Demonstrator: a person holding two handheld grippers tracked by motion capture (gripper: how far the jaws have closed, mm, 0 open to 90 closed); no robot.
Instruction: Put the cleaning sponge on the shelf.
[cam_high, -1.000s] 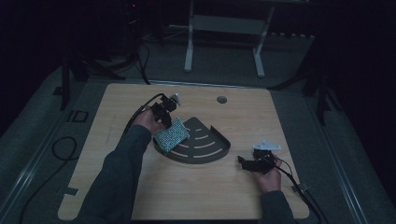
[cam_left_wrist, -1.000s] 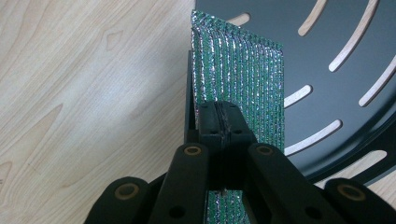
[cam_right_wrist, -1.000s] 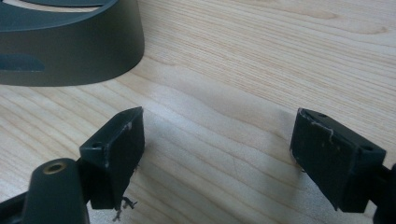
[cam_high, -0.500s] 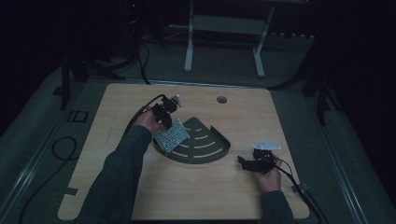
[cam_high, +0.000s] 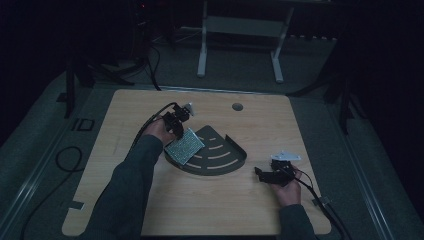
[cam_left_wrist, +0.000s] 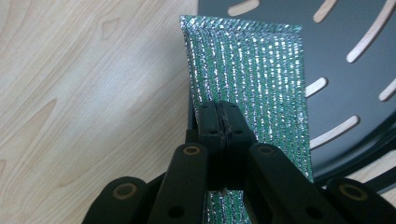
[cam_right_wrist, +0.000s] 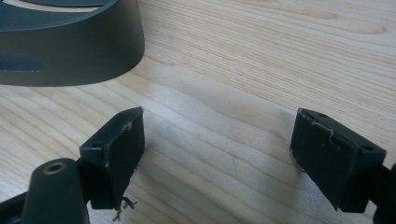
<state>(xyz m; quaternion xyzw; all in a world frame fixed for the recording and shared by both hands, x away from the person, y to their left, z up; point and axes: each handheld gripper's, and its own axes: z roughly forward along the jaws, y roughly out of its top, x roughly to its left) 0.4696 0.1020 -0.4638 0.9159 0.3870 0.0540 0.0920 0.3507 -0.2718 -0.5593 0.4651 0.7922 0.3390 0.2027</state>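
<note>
A green and silver glittery scrubbing pad (cam_high: 185, 146) (cam_left_wrist: 252, 74) hangs tilted over the left edge of a dark grey fan-shaped slotted tray (cam_high: 220, 156) (cam_left_wrist: 355, 60). My left gripper (cam_high: 176, 126) (cam_left_wrist: 223, 122) is shut on the pad's near edge, jaws pressed together on it. My right gripper (cam_high: 262, 174) (cam_right_wrist: 217, 154) rests low over the bare wood to the right of the tray, open, with nothing between its fingers (cam_right_wrist: 119, 149). The tray's curved wall (cam_right_wrist: 70, 51) shows at upper left in the right gripper view.
The wooden table (cam_high: 150, 200) has a round cable hole (cam_high: 237, 106) near its far edge. Cables trail from both grippers. White desk legs (cam_high: 202, 50) stand on the dark floor beyond the table.
</note>
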